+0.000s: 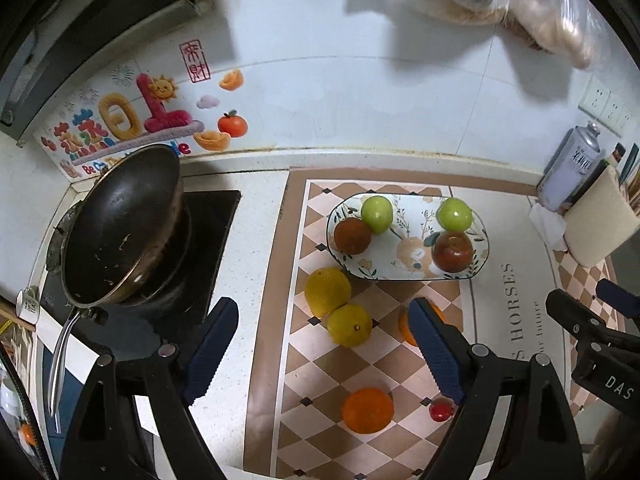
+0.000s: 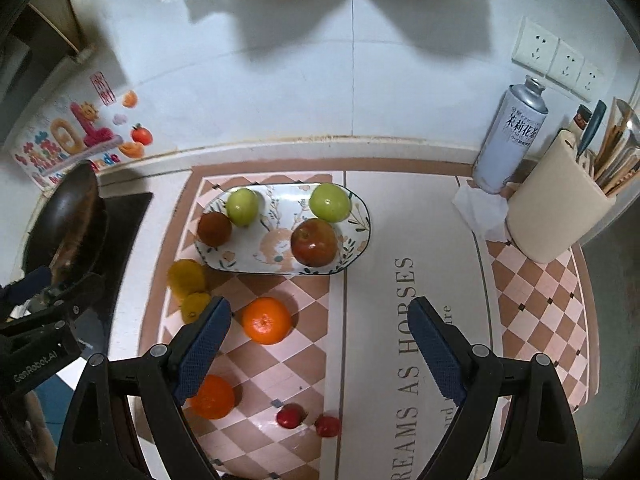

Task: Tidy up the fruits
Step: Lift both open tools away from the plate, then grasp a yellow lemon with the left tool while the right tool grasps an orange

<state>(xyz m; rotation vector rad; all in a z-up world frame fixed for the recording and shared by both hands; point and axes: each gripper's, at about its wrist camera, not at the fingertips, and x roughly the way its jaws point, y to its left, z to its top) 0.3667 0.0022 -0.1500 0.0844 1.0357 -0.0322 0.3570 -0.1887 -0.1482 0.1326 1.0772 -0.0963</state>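
Observation:
An oval flowered plate [image 2: 276, 218] on the checkered mat holds two green apples [image 2: 242, 206] [image 2: 330, 202] and two dark red fruits [image 2: 214, 229] [image 2: 314, 242]. In front of it lie two lemons [image 1: 327, 291] [image 1: 349, 325], two oranges [image 2: 266, 320] [image 2: 212, 396] and two small red fruits [image 2: 290, 416] [image 2: 327, 426]. My left gripper [image 1: 324, 304] hovers open and empty high above the lemons. To its right, my right gripper [image 2: 320, 302] is likewise open and empty above the mat. The near orange is partly hidden by its left finger.
A dark wok [image 1: 120, 228] sits tilted on the stove at the left. At the right stand a spray can [image 2: 510, 136], a beige utensil holder [image 2: 552, 208] and a crumpled tissue [image 2: 480, 208]. Plastic bags [image 1: 520, 4] hang on the tiled wall above.

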